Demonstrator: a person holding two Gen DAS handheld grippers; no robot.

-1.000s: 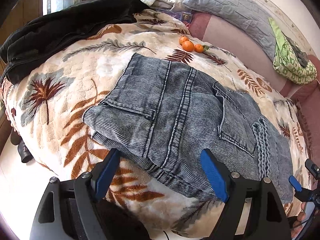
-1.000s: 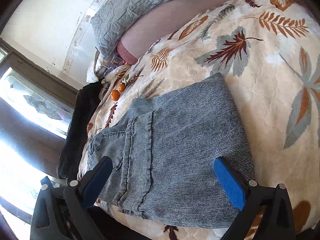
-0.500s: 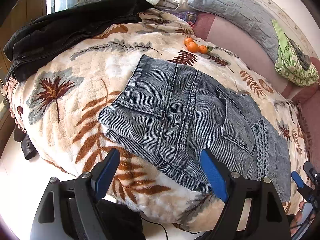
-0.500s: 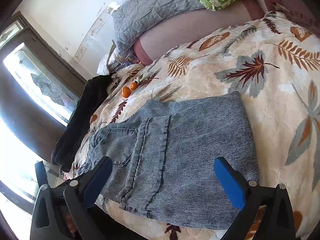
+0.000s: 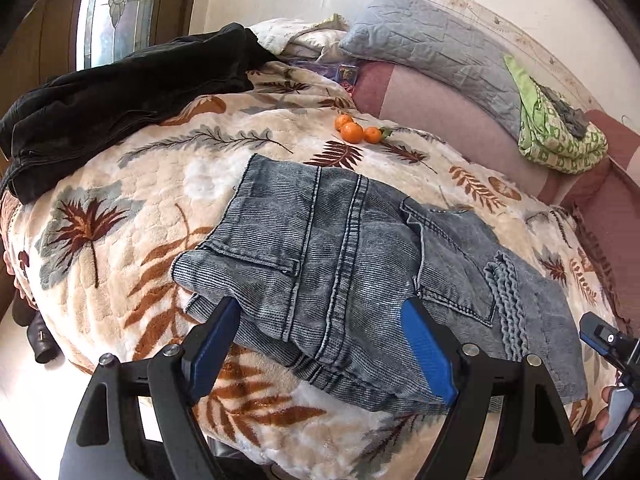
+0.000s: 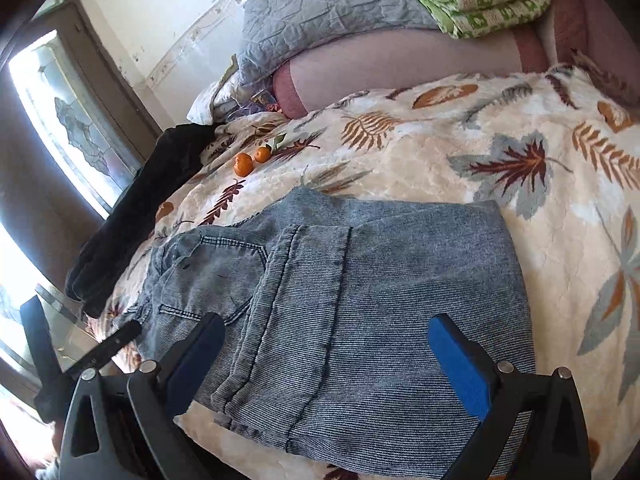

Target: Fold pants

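Faded blue-grey jeans lie folded in a flat bundle on a leaf-print blanket, back pockets up. They also show in the right wrist view. My left gripper is open and empty, hovering just above the near edge of the jeans at the waistband end. My right gripper is open and empty above the other end of the bundle. The right gripper's tip shows at the lower right of the left wrist view.
A black garment lies at the back left of the bed. Three oranges sit beyond the jeans. A grey pillow and folded green bedding rest on the pink headboard bolster. The bed edge drops off to the floor at left.
Both grippers stayed open and empty. Both cameras tilted up, showing more of the wall and pillows; the jeans have not moved.
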